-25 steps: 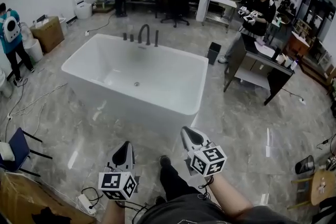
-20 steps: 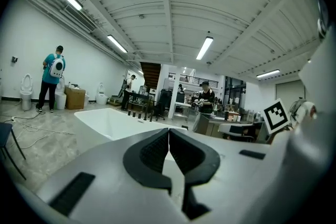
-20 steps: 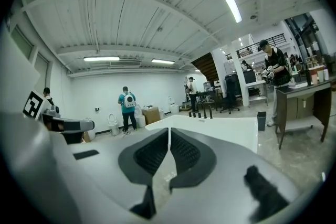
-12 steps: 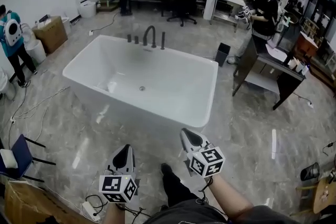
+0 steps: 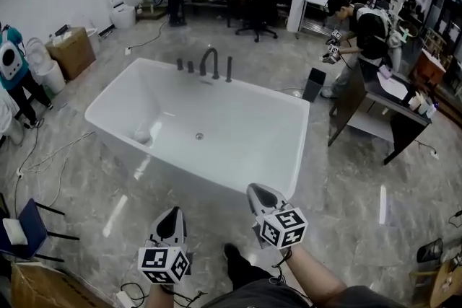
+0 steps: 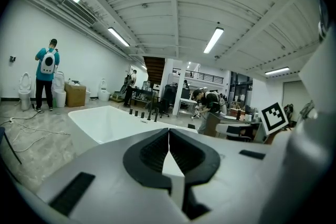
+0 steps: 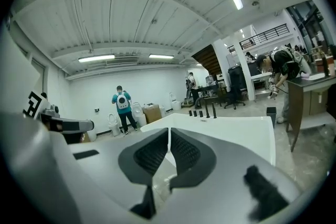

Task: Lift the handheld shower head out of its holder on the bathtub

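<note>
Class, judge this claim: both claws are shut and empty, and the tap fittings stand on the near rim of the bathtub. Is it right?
No. The tap fittings stand on the far rim of the bathtub, as the head view shows. The left claw and right claw are indeed shut and empty.

No text, label or number can be read; any print is probably too small.

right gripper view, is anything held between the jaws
No, the right gripper has its jaws closed together with nothing between them, and the bathtub lies farther ahead.
</note>
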Tool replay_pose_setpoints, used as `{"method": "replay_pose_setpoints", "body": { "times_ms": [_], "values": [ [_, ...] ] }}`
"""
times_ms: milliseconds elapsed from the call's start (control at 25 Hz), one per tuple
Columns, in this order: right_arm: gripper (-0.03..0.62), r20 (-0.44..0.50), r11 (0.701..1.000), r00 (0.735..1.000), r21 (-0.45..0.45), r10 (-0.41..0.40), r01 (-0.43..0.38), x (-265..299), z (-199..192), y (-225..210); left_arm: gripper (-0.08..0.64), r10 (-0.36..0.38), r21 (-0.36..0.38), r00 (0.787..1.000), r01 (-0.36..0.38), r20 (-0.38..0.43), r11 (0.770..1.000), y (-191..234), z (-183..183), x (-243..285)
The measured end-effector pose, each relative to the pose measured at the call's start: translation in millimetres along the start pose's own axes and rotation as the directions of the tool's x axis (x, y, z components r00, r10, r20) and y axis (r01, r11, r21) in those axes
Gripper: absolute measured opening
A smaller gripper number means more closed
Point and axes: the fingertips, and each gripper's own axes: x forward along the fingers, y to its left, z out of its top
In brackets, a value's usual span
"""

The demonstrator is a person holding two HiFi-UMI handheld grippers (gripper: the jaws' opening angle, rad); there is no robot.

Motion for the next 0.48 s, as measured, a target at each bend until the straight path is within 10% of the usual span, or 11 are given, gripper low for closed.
{"method": "replay_pose_setpoints", "body": {
  "times_ms": [480],
  "values": [
    [0.029,-0.042,0.999,0.999,0.032,-0.017,0.018,79.3,15.6,-65.4,0.015,0.0,-0.001,1.0,0.0,-0.018,1.0,18.9,30.5,99.3]
  ]
}}
